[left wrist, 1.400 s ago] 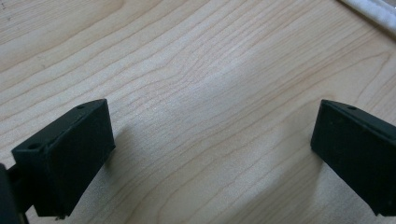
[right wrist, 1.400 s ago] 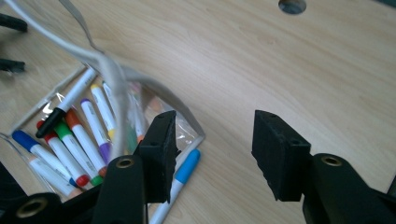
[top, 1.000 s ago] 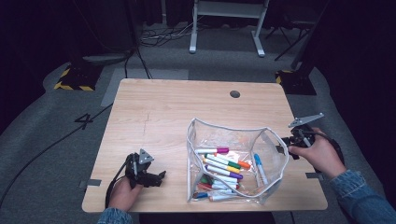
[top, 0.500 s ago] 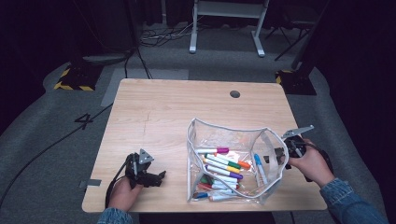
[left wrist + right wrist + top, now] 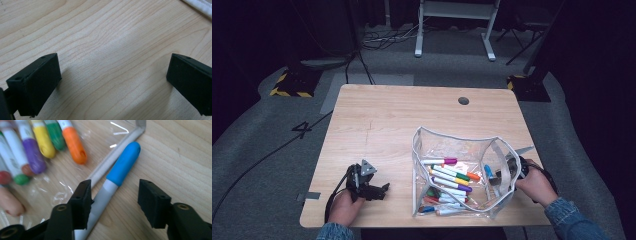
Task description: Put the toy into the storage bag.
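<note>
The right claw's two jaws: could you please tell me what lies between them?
A blue-capped marker lies between the open jaws of the right claw on the table, seen in the right gripper view.

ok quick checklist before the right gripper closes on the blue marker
1. Blue marker between the right gripper jaws: ok.
2. Jaws open, closing in, pads not yet pressing: ok.
3. Marker centred in the gap: not ok, it lies against one jaw.
4. Pouch edge clear of the jaws: not ok, its strip runs beside the marker.
5. Left gripper open, resting apart on the table: ok.
6. Marker inside or outside the pouch: cannot tell.
</note>
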